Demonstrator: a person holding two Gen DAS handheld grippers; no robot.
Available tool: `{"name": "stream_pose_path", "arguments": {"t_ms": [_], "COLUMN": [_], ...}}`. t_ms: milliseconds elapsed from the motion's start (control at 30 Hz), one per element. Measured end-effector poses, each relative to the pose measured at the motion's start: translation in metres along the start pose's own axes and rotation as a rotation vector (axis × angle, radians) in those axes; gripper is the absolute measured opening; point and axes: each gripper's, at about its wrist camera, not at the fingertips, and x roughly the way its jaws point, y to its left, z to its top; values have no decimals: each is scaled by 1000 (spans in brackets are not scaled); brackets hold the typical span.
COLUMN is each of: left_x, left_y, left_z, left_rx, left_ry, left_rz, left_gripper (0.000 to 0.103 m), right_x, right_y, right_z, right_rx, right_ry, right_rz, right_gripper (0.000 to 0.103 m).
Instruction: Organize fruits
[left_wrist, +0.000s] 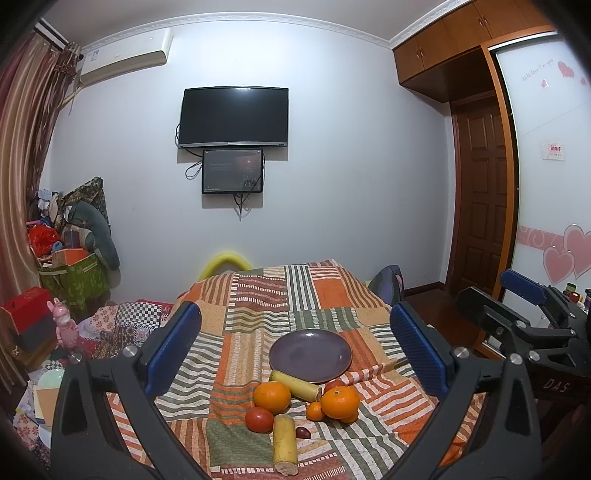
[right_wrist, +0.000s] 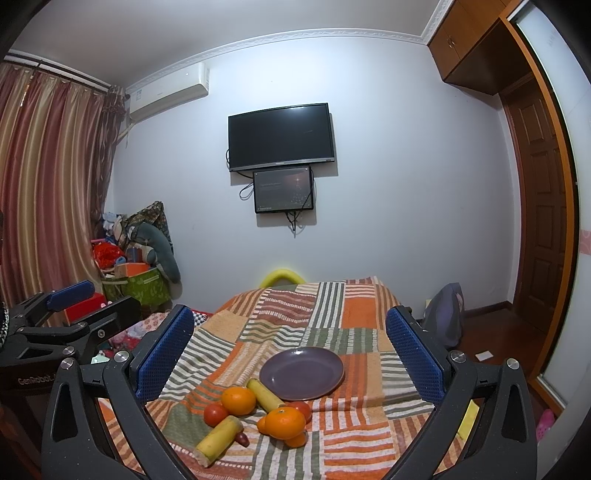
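Note:
An empty purple plate (left_wrist: 310, 355) (right_wrist: 301, 373) rests on a patchwork-covered table (left_wrist: 258, 310) (right_wrist: 354, 314). In front of it lie two oranges (left_wrist: 272, 396) (left_wrist: 340, 401), two banana pieces (left_wrist: 284, 438) (left_wrist: 295, 385), two tomatoes (left_wrist: 259, 419) (left_wrist: 334, 385), small mandarins (left_wrist: 315, 411) and a dark red date (left_wrist: 303, 432). From the right wrist the same pile shows: orange (right_wrist: 238, 400), orange (right_wrist: 284, 422), banana piece (right_wrist: 219, 439). My left gripper (left_wrist: 295, 350) hangs open above the fruit, holding nothing. My right gripper (right_wrist: 291, 358) is open too, also empty, beside it.
The right gripper's body (left_wrist: 524, 321) shows at the right of the left wrist view; the left gripper's body (right_wrist: 62, 317) at the left of the other. A cluttered pile with a green box (left_wrist: 74, 273) stands left, a wardrobe (left_wrist: 546, 166) and dark bag (right_wrist: 445, 317) right.

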Motion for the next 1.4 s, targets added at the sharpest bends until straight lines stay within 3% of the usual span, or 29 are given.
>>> {"name": "stream_pose_path", "arguments": {"t_ms": [467,567,900,1400], "left_x": [9,17,67,146], "left_y": [4,8,27,40], "left_z": [-5,-7,-33,-116], "left_rx": [-9,-16,-35,-30], "left_ry": [23,49,232,546], "left_rz": [1,4,-20,-25], "left_gripper": [103,92,87,86], "right_x": [6,12,38,98], "right_y": [-4,-7,-13,-22], "right_z": [-6,-11,-37,-91], "right_rx": [-2,-2,-37,-58], "right_ry": [25,47,154,444], "right_rz": [0,8,22,80], "right_gripper": [103,103,93,83]}}
